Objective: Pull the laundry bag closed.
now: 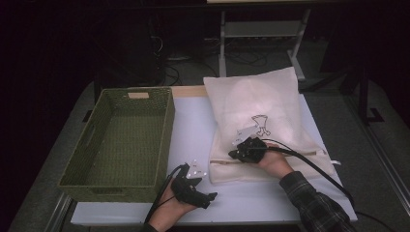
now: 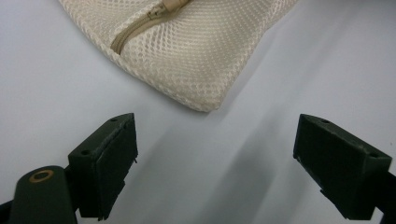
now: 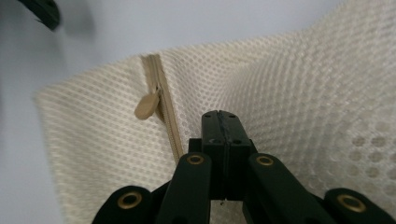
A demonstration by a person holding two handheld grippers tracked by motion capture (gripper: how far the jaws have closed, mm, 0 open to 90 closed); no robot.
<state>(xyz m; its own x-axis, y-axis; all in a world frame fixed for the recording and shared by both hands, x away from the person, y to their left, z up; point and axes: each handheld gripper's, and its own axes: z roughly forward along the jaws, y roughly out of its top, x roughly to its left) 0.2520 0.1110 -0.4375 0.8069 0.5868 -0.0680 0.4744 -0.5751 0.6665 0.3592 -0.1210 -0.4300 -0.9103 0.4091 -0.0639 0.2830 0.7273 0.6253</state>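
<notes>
While your right claw [image 3: 223, 122] rests on the mesh laundry bag [image 1: 261, 111] with its jaws pressed flat together and nothing visibly pinched between them, the zipper [image 3: 169, 122] runs just beside its tips, and the tan zipper pull [image 3: 147, 105] lies a little ahead and to the side, untouched. From the visible stretch, the teeth look closed, so I judge that the opening of the bag is hardly begun, if at all. Your left claw [image 2: 212, 163] hovers over the bare desk [image 2: 289, 70] with its jaws spread wide and empty, the near corner of the bag just ahead of it. Well off beyond your left claw stands the green woven basket [image 1: 162, 140], with nothing in it. What seems left: catch the pull, steady the bag's corner, draw the zipper along.
</notes>
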